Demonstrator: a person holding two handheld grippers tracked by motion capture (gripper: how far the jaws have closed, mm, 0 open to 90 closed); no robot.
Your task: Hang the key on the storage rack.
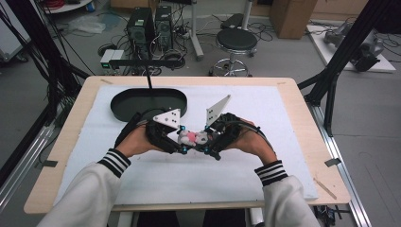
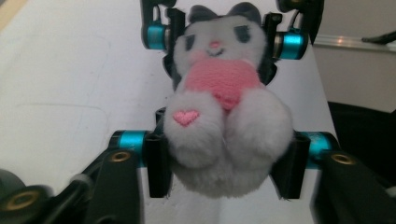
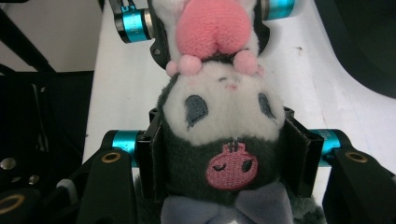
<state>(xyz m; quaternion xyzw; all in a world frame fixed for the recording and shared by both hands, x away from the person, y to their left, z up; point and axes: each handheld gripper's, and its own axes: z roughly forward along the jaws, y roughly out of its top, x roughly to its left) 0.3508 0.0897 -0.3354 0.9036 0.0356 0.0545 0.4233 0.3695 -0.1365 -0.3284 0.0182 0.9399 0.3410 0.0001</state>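
Both grippers are on the plush toy (image 1: 191, 137) now, held between them just above the white mat (image 1: 265, 142), near the middle of the table (image 1: 302, 137) and well short of the black oval tray (image 1: 124, 105) at the far left. The left gripper (image 2: 224, 163) has its jaws clamped on the toy's white, fluffy lower body (image 2: 226, 140), pads sunk into the fur on either side. The right gripper (image 3: 229, 161) is clamped on the dark hooded head (image 3: 224, 130), jaws pressed in at both cheeks. So this looks like a handover from one gripper to the other, or a two-handed carry; which of the two, I can't tell. To do it well, I'd say: don't let one side go until the other's hold is sure, because soft fur gives and slips. Keep the two hands level and moving together so the toy isn't stretched or twisted between them. If the tray is the goal, lift clear of its rim before crossing over, and set down gently.
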